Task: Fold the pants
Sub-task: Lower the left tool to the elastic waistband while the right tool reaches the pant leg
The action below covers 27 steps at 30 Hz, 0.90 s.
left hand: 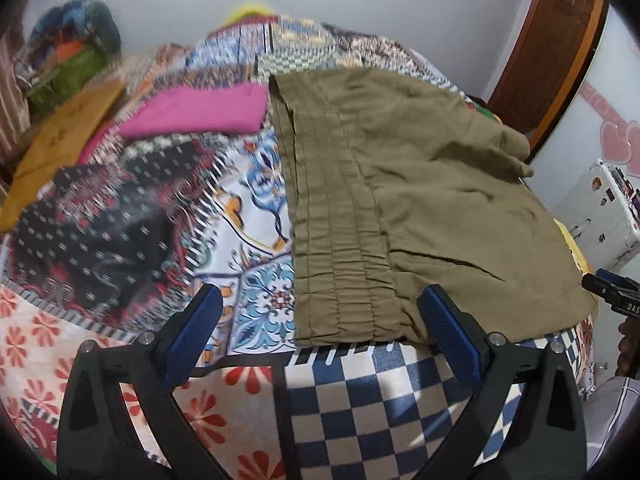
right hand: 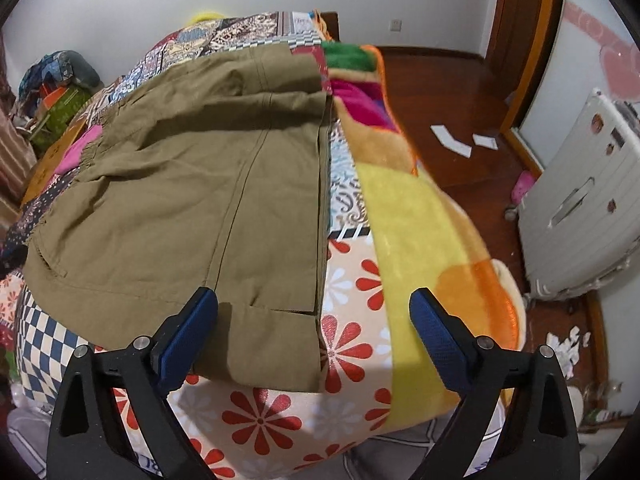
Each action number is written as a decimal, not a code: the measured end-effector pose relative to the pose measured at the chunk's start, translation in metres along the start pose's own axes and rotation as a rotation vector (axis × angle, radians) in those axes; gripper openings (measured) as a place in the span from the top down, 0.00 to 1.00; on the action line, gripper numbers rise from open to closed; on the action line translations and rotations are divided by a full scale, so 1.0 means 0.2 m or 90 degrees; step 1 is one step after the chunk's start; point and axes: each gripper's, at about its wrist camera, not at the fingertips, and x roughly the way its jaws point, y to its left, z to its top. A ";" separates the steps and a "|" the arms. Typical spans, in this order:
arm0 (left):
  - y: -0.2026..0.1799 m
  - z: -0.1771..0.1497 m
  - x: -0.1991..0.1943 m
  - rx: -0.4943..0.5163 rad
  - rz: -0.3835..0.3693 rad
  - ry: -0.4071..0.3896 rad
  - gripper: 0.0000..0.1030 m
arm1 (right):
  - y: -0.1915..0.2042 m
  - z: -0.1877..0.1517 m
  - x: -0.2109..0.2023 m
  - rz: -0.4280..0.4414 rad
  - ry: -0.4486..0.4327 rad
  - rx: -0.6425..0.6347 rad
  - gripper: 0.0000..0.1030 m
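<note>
both our grippers, left [left hand: 320, 320] and right [right hand: 314, 322], gape empty just short of the pants [left hand: 400, 200], folded on our patchwork bed [left hand: 360, 400]. pink cloth [left hand: 200, 112] lies beside; yellow blanket [right hand: 420, 240], suitcase [right hand: 580, 208] at right.

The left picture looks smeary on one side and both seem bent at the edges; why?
Left wrist view: motion blur smears the patterned bedspread at left, while the olive pants stay fairly sharp. Right wrist view: sharper overall; the fisheye lens bulges the bed and bends the door frame, with dark corners.
</note>
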 end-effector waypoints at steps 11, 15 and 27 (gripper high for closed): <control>-0.02 0.01 0.06 -0.024 -0.086 0.021 0.39 | 0.09 -0.02 0.07 0.046 0.020 -0.048 0.53; -0.04 0.00 0.02 -0.005 -0.062 0.011 0.47 | 0.11 -0.01 0.07 0.027 0.014 -0.065 0.60; -0.11 -0.08 -0.11 0.034 -0.037 0.019 0.47 | 0.06 0.00 0.09 0.032 0.032 -0.079 0.66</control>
